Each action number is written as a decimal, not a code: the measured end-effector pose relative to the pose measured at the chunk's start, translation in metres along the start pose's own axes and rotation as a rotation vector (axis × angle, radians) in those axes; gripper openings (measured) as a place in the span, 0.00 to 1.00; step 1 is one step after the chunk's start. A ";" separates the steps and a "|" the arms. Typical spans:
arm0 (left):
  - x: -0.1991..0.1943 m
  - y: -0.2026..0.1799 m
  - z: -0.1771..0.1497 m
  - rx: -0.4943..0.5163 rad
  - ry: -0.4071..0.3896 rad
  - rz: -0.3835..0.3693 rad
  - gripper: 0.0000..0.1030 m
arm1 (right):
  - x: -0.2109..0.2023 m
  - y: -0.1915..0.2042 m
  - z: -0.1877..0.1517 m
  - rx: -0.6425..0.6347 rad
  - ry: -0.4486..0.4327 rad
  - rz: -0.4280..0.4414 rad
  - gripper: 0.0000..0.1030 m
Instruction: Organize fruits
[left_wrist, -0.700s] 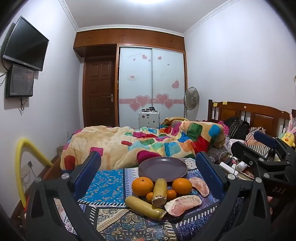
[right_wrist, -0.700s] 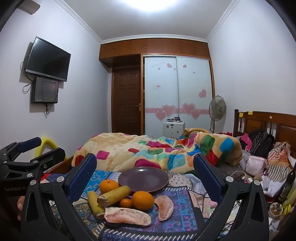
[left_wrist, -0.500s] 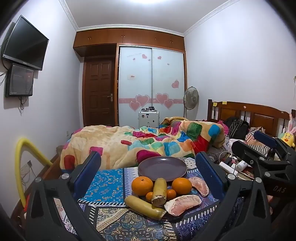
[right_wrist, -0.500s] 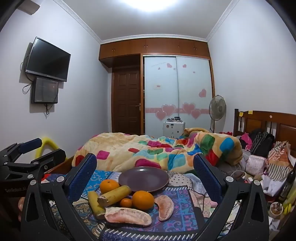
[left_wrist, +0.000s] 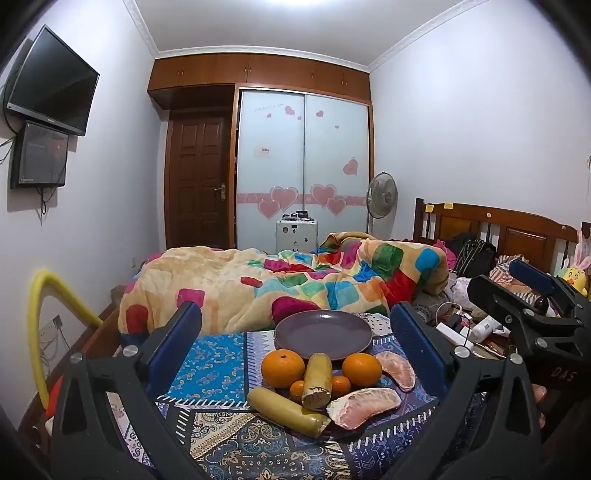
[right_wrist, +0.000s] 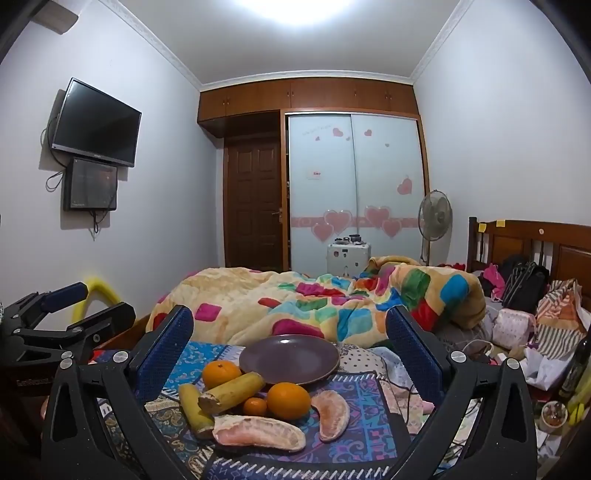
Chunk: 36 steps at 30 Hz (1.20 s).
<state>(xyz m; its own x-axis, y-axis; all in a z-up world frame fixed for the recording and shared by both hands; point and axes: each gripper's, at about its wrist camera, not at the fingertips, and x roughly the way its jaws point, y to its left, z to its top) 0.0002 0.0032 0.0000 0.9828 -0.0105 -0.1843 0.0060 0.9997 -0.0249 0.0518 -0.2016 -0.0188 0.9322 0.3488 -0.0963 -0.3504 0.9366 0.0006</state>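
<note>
Both claws, the left gripper (left_wrist: 295, 321) and right gripper (right_wrist: 288, 325), hang spread apart, holding nothing, over fruit (left_wrist: 317, 384) piled on the patterned cloth (left_wrist: 210, 365). Just beyond sits a bare purple plate (left_wrist: 323, 334), then the rumpled quilt (left_wrist: 295, 280) and far wardrobe (left_wrist: 303, 166).

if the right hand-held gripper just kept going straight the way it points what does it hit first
Likely the fruit pile: the open right hand-held gripper frames the orange and pomelo segment, with the purple plate behind. Depth is unclear.

A ceiling light (right_wrist: 295, 7) is glaring over pale walls; a television (left_wrist: 51, 83) is hanging left, a wardrobe (left_wrist: 303, 170) standing far, a quilted bed (left_wrist: 280, 280) lying between.
</note>
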 end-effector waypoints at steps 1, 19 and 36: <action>0.000 0.000 0.000 0.000 0.000 0.001 1.00 | -0.001 -0.002 0.002 0.009 -0.001 0.001 1.00; 0.001 -0.001 -0.005 -0.004 0.003 -0.002 1.00 | -0.001 0.000 0.000 0.021 0.007 0.009 1.00; 0.002 -0.001 -0.006 0.002 0.004 0.003 1.00 | 0.001 -0.003 -0.002 0.025 0.008 0.008 1.00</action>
<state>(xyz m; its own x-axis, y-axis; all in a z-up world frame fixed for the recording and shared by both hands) 0.0011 0.0026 -0.0065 0.9821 -0.0081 -0.1881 0.0039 0.9997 -0.0225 0.0535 -0.2043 -0.0206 0.9287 0.3558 -0.1040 -0.3551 0.9345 0.0264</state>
